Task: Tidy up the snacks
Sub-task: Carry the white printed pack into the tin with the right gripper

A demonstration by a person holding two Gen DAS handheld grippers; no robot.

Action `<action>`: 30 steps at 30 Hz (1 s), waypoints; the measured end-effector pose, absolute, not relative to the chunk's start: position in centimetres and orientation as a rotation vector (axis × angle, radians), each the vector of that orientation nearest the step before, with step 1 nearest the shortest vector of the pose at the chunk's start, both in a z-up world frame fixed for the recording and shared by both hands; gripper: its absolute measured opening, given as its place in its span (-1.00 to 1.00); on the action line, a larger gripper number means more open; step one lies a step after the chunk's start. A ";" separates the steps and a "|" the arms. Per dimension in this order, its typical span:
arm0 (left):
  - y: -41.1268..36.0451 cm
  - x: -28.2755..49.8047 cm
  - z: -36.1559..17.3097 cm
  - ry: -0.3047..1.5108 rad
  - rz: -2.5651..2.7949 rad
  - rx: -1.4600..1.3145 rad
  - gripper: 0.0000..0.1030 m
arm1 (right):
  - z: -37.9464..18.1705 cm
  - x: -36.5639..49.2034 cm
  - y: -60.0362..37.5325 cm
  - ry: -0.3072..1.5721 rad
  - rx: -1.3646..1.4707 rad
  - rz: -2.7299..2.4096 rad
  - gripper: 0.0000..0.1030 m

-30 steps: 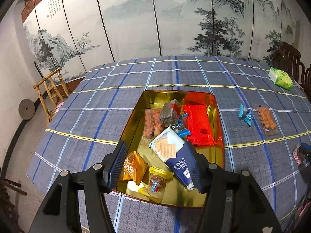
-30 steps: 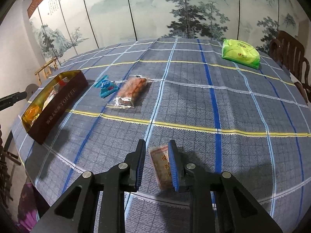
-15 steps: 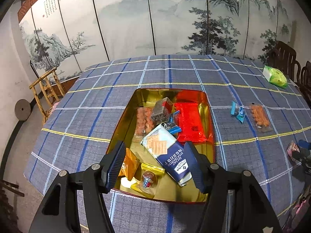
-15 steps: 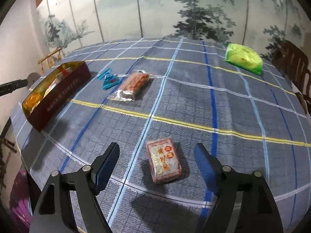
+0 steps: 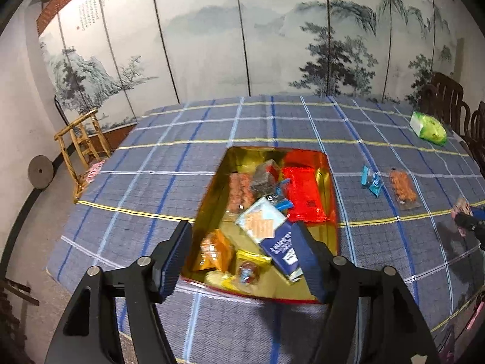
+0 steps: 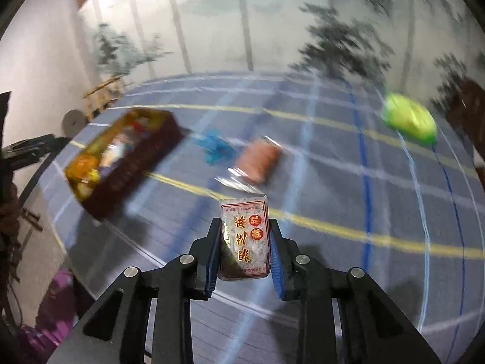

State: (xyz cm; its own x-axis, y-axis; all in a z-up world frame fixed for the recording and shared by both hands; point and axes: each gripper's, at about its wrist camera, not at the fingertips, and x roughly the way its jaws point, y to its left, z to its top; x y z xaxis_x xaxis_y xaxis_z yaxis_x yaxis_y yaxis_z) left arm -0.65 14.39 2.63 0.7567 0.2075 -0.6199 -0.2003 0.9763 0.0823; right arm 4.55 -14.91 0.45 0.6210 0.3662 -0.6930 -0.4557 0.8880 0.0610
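Two hand-held grippers work over the blue plaid table [image 5: 182,182]: the right hand-held gripper [image 6: 244,256] clamps a clear-wrapped dark sesame snack [image 6: 245,239] above the cloth, while the left hand-held gripper [image 5: 239,257], jaws opening and empty, hovers over the gold rectangular snack tin [image 5: 330,188].

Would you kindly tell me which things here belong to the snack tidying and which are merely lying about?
Job: tin, sesame bar in right gripper, blue packet, orange packet, green bag.
Lying about: bamboo chair, painted screen.
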 end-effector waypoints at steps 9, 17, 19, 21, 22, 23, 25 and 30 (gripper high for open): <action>17.6 -3.5 2.5 0.678 0.293 0.009 0.34 | 3.5 5.5 -2.9 0.719 -0.188 0.702 -0.42; 20.0 -5.2 2.1 0.670 0.349 0.014 0.51 | 2.6 7.3 7.3 0.762 -0.211 0.842 -0.42; 20.3 -5.4 1.9 0.674 0.350 0.016 0.52 | 2.0 7.8 8.9 0.781 -0.204 0.858 -0.42; 20.5 -5.5 1.8 0.679 0.349 0.017 0.52 | 1.3 8.5 10.8 0.811 -0.186 0.872 -0.42; 20.6 -5.6 1.8 0.679 0.349 0.017 0.52 | 1.0 8.8 11.5 0.826 -0.178 0.876 -0.42; 20.8 -5.6 1.7 0.679 0.348 0.017 0.52 | 0.4 9.2 12.7 0.848 -0.175 0.874 -0.42; 21.0 -5.8 1.7 0.676 0.346 0.014 0.52 | -0.8 9.8 14.3 0.881 -0.182 0.862 -0.42; 21.6 -5.7 1.5 0.675 0.346 0.015 0.57 | -2.8 11.0 16.9 0.936 -0.186 0.832 -0.42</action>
State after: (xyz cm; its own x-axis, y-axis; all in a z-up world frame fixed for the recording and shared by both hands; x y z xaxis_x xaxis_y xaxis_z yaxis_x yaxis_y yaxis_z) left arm -5.74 21.62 1.52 0.7259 0.3188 -0.6094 -0.3095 0.9427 0.1246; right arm 10.97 16.91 -2.83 0.3153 0.5509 -0.7727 -0.7029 0.6826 0.1998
